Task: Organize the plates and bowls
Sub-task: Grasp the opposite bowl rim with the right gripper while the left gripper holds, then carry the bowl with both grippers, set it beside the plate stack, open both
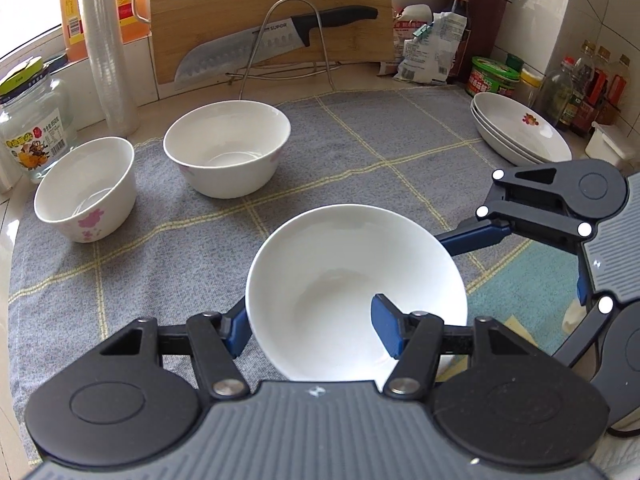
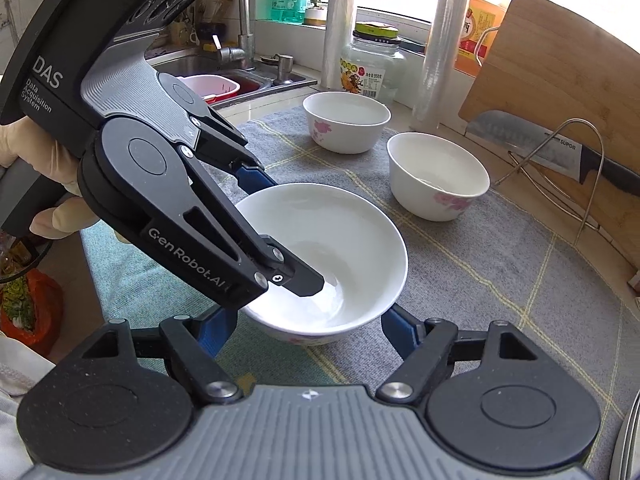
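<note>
Bright daylight enters from the window [image 2: 400, 4] behind the counter, blown out to white there. Shadows on the cloth [image 1: 360, 140] are soft. Glare sheens the bowl [image 2: 332, 248]. Fisheye bending curves both pictures' edges; focus is sharp throughout.

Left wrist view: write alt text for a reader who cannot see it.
The left gripper pinches the wall of a white bowl, one blue finger inside and one outside, on a grey checked cloth. Two more white bowls stand behind at left, stacked plates at right, and the right gripper touches the bowl's far side.
</note>
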Demonstrator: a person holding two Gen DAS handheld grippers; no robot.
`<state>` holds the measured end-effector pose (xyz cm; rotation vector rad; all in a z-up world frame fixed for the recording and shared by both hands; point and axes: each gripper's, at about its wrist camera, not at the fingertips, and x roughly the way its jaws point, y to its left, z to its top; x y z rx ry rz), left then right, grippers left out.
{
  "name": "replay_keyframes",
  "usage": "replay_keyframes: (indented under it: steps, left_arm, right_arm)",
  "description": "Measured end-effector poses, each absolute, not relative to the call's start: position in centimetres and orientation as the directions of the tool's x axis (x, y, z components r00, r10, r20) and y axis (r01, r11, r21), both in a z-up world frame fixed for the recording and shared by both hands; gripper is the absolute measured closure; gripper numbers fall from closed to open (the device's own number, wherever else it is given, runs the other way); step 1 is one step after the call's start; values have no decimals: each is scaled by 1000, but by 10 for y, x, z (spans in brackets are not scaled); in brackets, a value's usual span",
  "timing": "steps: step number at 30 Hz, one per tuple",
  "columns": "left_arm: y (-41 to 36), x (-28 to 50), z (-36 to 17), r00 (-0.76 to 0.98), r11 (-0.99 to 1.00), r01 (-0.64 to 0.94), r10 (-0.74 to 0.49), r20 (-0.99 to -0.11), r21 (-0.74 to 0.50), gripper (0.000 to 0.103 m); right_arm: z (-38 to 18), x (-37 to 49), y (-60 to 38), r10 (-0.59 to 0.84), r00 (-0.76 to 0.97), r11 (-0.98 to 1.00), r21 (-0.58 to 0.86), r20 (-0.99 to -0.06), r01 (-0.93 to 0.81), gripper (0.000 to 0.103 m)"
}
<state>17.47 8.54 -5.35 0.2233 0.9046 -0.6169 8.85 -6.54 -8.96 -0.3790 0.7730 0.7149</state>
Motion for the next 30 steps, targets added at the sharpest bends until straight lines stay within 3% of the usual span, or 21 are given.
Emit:
replay_keyframes:
  steps: [30]
  left_arm:
    - [-8, 207, -66, 361, 667, 738, -524, -771, -108, 42]
  right_arm:
    - [-89, 108, -152, 294, 564, 842, -70, -772, -535, 20]
